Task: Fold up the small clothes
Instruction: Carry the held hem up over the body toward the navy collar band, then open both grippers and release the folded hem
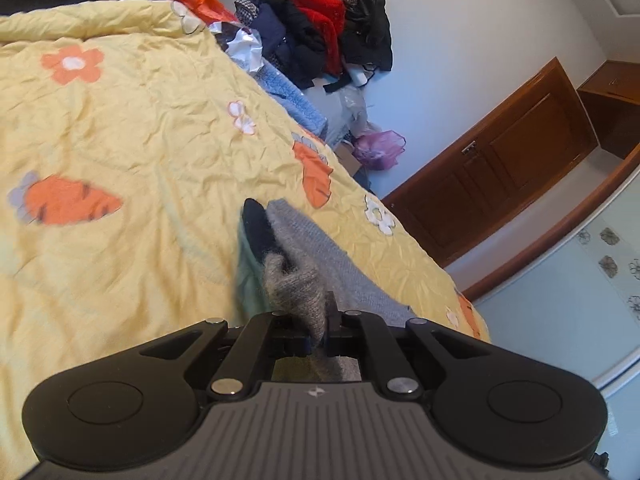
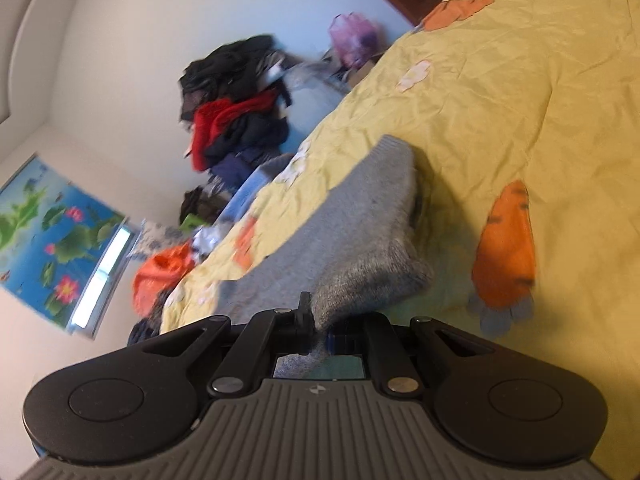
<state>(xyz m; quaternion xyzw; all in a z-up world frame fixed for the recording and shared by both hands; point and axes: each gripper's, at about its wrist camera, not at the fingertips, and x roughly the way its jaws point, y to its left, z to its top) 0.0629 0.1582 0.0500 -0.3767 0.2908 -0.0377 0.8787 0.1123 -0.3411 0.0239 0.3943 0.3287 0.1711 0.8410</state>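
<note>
Both claws (image 1: 318,330) (image 2: 320,330) pinching grey sock (image 2: 372,216)

No words, numbers or brand names can be read in either view. The only sign is a small pale emblem, a round mark split by a zigzag, moulded on the ribbed grey body of the left hand-held gripper (image 1: 317,334) and again on the right hand-held gripper (image 2: 319,330). It is too small to read as any letter.
</note>
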